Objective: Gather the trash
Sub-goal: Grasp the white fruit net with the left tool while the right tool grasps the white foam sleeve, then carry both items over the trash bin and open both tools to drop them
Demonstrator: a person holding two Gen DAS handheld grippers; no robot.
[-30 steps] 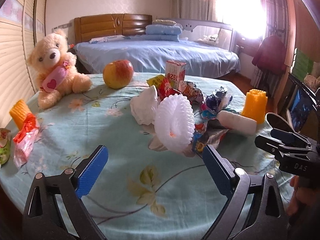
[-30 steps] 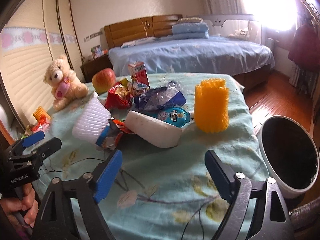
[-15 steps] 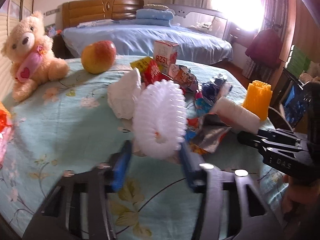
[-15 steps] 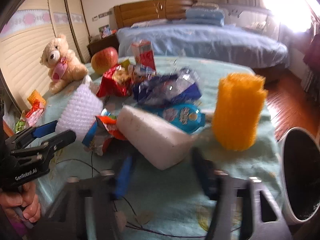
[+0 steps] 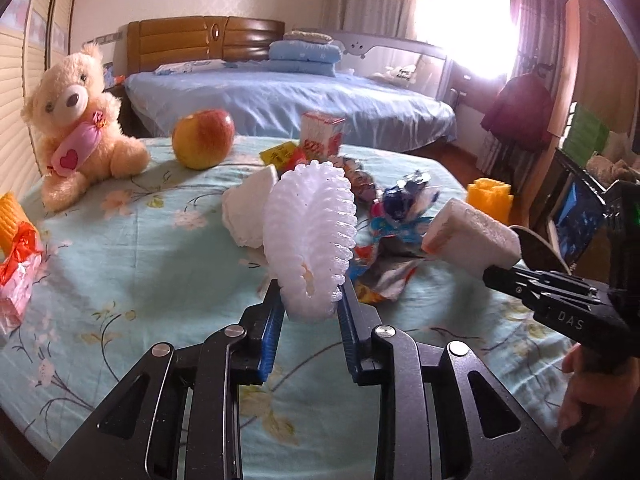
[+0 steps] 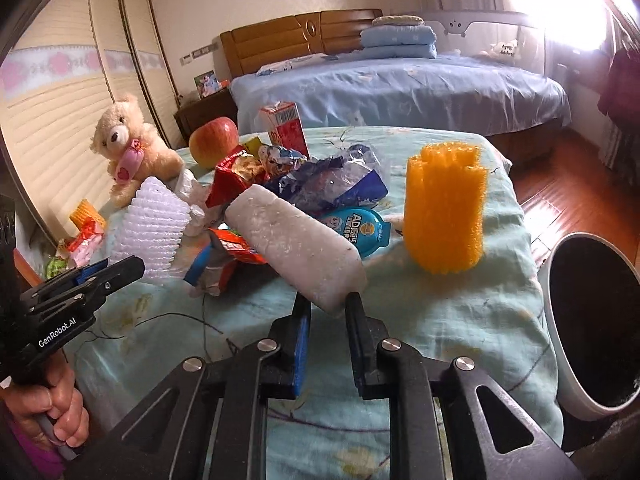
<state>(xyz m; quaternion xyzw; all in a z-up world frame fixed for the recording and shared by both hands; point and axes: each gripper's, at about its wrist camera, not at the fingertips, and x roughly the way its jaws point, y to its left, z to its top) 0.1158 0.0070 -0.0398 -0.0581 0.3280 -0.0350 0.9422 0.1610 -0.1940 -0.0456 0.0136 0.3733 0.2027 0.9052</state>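
My left tongs [image 5: 310, 308] have just closed on the soft, springy foam net [image 5: 310, 236]; my right tongs [image 6: 329, 307] pinch the light, crumbly foam block [image 6: 298, 246] by its end.

The tabletop [image 5: 132, 264] has a pale turquoise cloth with a floral print of cream blossoms and dark twiggy stems. On it there's a white ribbed foam net [image 5: 310, 240], a plain white foam block [image 6: 298, 250], a bright orange foam sleeve [image 6: 444, 210] and a red-yellow apple [image 5: 203, 139]. The teddy bear [image 5: 78, 120] is cream with a pink candy with a red heart, and the grippers are black with blue pads [image 5: 270, 334].
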